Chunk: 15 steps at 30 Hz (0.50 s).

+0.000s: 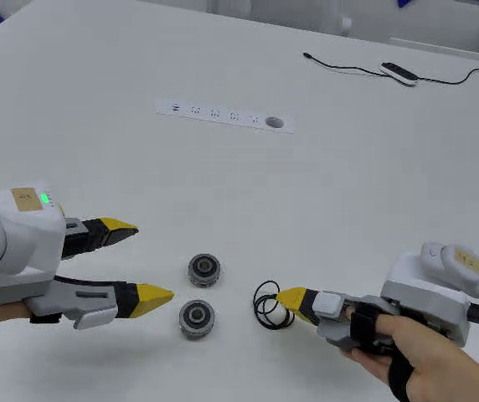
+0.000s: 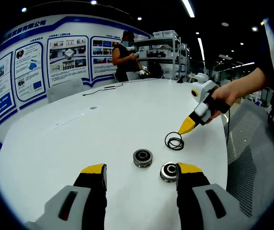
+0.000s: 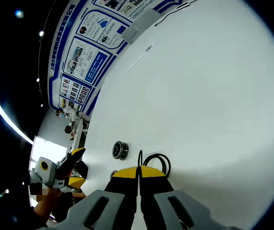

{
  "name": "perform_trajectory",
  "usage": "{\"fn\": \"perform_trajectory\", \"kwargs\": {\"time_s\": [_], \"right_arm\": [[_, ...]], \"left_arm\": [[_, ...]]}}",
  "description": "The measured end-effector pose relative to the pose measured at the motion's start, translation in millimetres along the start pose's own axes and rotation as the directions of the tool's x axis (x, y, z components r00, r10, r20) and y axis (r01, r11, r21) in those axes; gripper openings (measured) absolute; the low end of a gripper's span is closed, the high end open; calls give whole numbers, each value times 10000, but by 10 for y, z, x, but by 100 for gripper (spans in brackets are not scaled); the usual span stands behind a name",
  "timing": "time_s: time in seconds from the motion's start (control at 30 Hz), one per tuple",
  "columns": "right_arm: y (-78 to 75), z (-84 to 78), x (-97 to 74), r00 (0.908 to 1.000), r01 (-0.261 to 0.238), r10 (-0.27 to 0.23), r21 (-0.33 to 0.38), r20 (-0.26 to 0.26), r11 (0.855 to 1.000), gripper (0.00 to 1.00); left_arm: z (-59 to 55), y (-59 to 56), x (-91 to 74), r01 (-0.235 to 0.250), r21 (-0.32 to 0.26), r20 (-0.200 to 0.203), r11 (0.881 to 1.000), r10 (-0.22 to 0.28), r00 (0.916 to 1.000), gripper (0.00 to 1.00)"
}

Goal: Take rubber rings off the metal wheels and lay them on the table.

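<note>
Nearest the body, the left tongs (image 1: 139,260) hang released over the desk (image 1: 348,193), jaws wide apart with nothing between them. Across from them the right tongs (image 1: 294,297) are clenched, tips low at the desk. In the right gripper view a thin black rubber ring (image 3: 140,158) stands edge-on out of the seam between the jaws, so I judge it pinched there. A second ring (image 3: 158,160) lies flat just beside it.

Between the two tongs lie the metal wheels, two in all. The nearer wheel (image 1: 197,318) and the farther wheel (image 1: 204,270) rest flat on their faces, close together but apart. Whether any rings sit in their grooves is too small to tell. I count two black loops off the wheels, though they overlap in the head view, so the count is not certain.

The rings look thin, light and floppy. They should stretch rather than break, and may cling or spring back. The best hold is probably a pinch on the cord at one spot on the outer arc. The wheels look heavy and stiff with smooth rims, which may slip. Clamping across the flat faces seems safer than across the groove.

Farther off lies one white power strip (image 1: 223,115), and beyond it one cable (image 1: 340,67) runs to a small device (image 1: 399,73).
</note>
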State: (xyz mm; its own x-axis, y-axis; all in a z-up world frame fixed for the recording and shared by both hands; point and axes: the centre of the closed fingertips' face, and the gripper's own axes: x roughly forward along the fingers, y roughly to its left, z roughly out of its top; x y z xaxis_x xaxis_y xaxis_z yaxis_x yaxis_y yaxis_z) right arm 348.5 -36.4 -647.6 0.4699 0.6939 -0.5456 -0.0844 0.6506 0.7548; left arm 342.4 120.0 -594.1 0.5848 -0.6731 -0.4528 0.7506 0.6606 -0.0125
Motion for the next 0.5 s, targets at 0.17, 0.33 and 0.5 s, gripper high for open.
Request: {"fn": "perform_trajectory", "kwargs": {"time_s": [0.17, 0.33, 0.5], "right_arm": [[-32, 4, -39, 9997, 56, -61, 213, 227, 9998, 1], [-139, -40, -71, 9982, 543, -555, 490, 232, 9973, 2], [-171, -86, -67, 9980, 608, -613, 380, 133, 9974, 2]], "left_arm": [[12, -14, -41, -85, -34, 56, 10000, 85, 9999, 59], [14, -46, -60, -77, -16, 60, 10000, 77, 10000, 59], [17, -83, -84, -42, -36, 89, 10000, 43, 10000, 59]]}}
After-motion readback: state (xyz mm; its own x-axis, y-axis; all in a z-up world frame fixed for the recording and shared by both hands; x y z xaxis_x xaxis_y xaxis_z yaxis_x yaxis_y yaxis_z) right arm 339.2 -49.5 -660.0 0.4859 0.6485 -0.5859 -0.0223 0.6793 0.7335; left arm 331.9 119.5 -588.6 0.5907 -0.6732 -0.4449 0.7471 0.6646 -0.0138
